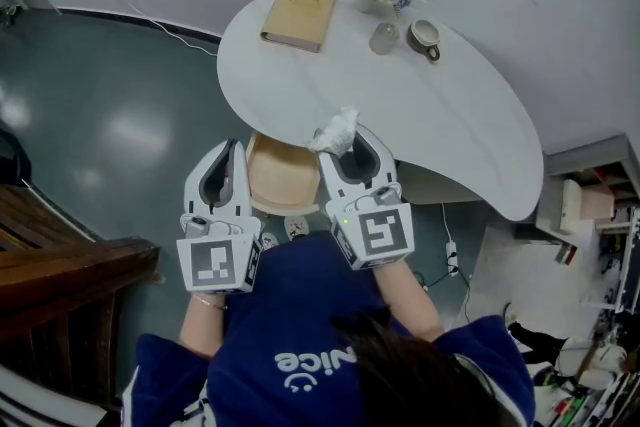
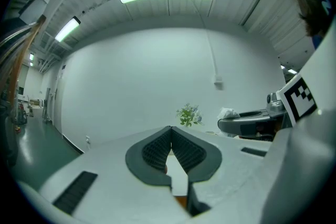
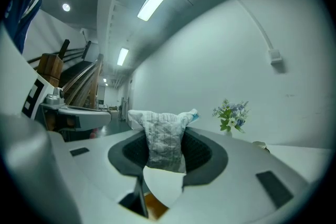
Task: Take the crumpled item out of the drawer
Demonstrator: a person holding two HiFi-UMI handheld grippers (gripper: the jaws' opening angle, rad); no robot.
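The right gripper (image 1: 350, 143) pinches the crumpled white paper wad (image 3: 164, 136) mid-frame, over the open tan wooden drawer (image 1: 280, 177). The left gripper (image 2: 170, 131) is closed and holds nothing. The wad looks light, soft and squashy, so its thick middle seems the best place to hold.

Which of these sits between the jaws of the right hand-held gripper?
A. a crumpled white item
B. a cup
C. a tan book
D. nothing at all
A: the right gripper view shows the right hand-held gripper closed on the crumpled white item, which sticks up from between its jaws.
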